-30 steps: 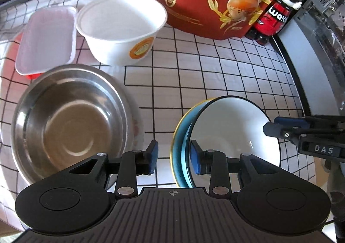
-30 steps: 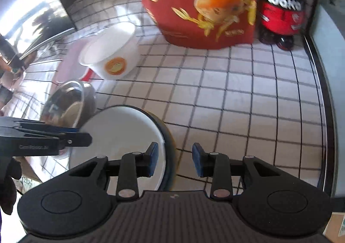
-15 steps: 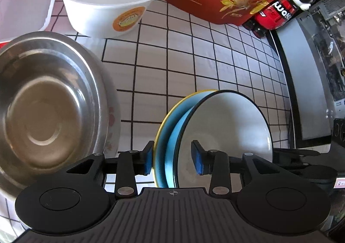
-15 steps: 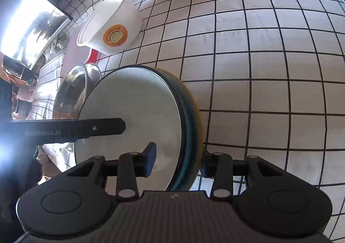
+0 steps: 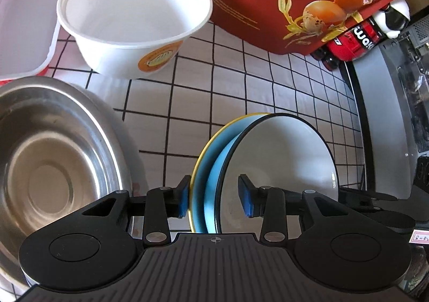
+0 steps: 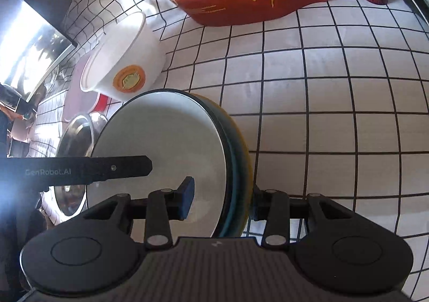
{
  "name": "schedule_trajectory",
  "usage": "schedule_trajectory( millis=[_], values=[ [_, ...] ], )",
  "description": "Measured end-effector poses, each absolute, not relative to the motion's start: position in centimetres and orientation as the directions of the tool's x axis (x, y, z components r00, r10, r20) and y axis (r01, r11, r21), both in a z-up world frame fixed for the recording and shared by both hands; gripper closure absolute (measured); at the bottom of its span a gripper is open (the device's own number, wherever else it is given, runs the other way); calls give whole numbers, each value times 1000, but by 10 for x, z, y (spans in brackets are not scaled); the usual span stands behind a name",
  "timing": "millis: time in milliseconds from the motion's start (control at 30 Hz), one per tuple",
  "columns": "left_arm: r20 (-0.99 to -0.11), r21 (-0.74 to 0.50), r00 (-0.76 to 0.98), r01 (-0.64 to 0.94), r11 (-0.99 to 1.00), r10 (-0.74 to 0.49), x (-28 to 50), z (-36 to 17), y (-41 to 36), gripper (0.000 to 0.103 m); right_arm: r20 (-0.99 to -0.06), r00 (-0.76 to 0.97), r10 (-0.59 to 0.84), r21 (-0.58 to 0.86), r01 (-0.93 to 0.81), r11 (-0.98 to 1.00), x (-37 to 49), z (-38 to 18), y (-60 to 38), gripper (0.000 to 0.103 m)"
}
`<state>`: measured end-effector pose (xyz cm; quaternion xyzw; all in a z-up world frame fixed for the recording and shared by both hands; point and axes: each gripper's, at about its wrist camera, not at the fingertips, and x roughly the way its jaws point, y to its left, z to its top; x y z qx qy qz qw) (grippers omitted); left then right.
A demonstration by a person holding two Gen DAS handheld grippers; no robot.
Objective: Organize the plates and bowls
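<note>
Both tools down w/ jaws just widened: left tool (image 5: 214, 198) and right tool (image 6: 221, 198) each straddle the plate stack (image 5: 268, 168) beside steel bowl (image 5: 51, 162), pads not clamped. Stack's on worktop (image 6: 335, 114), prob. being let go.

Both wrist views look down, close, sharing the stacked plates (image 5: 281, 157).

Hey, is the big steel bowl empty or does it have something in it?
Empty, as far as shown. The left wrist view looks into the steel bowl and shows bare shiny metal; its near edge is hidden behind the gripper.
</note>
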<state>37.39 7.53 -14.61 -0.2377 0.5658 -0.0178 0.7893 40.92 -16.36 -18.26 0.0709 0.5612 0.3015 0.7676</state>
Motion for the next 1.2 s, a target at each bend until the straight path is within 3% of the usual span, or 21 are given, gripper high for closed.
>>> schedule_trajectory(
  millis=[233,533,733,900,1033,1200],
  values=[
    [-867,-436,367,-232,870,-337,369,-145,82,63,-809,226,542,439,-381,814,404,-178,-167,62],
    [-795,-501,471,-153,852,-382,332,-89,112,64,-761,477,438,287,-358,889,376,-124,-182,62],
    [-765,-363,615,-169,916,-190,294,-42,174,64,-672,578,463,296,-363,884,339,-79,-158,59],
    [-830,-219,557,-272,937,-33,276,-65,224,64,-663,511,547,358,-425,831,301,-72,-101,53],
    [-864,-280,495,-326,903,-89,268,-98,262,64,-708,444,550,362,-440,822,278,-91,-50,53],
    [-874,-343,461,-366,865,-152,271,-130,286,61,-758,424,496,396,-305,866,269,-129,-23,53]
  ],
)
